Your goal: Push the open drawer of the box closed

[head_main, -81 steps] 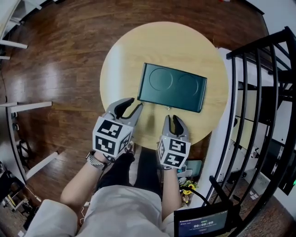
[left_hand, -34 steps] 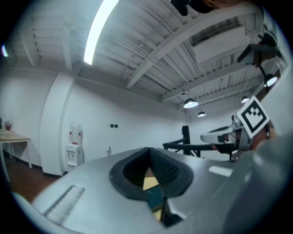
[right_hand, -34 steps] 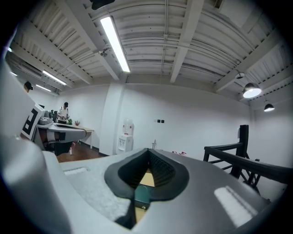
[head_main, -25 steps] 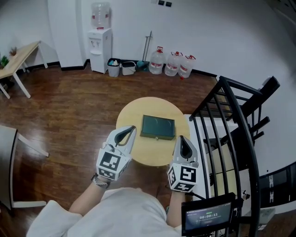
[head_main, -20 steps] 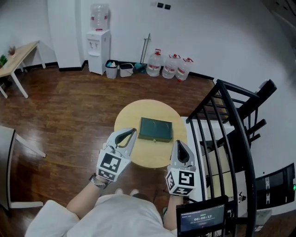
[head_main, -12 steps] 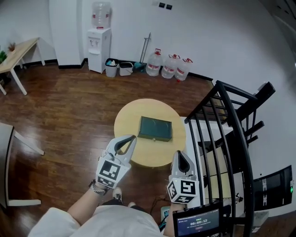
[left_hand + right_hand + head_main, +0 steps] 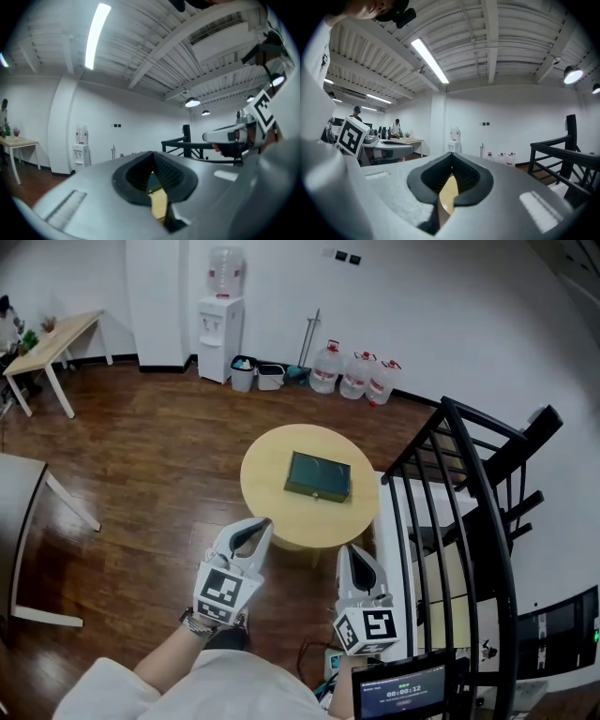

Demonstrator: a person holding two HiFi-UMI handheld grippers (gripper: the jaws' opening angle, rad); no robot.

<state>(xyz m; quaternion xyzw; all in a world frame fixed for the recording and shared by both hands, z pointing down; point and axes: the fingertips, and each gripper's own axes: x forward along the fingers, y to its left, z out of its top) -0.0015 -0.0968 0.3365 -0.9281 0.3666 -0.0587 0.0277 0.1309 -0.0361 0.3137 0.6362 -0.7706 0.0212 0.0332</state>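
A dark green flat box [image 7: 319, 475] lies on the round yellow table [image 7: 267, 470]. Its near face carries a small light knob and looks flush; I see no drawer sticking out. My left gripper [image 7: 259, 524] hangs over the wooden floor, short of the table's near edge, shut and empty. Also shut and empty, my right gripper [image 7: 349, 551] is held below the table's near right edge. In the left gripper view the shut left gripper [image 7: 152, 159] leaves only a sliver of the table [image 7: 158, 204] showing. The right gripper [image 7: 452, 161] shows the same closed jaws.
A black metal railing [image 7: 459, 484] stands close on the right of the table. At the far wall are a water dispenser [image 7: 223, 324], several water bottles [image 7: 356, 379] and bins [image 7: 246, 371]. A wooden desk [image 7: 52, 343] is far left. A small screen [image 7: 403, 695] sits below my right gripper.
The view has drawn back from the table. Both grippers have moved off the table's edge toward me and now hang over the floor. Their jaws stay shut.
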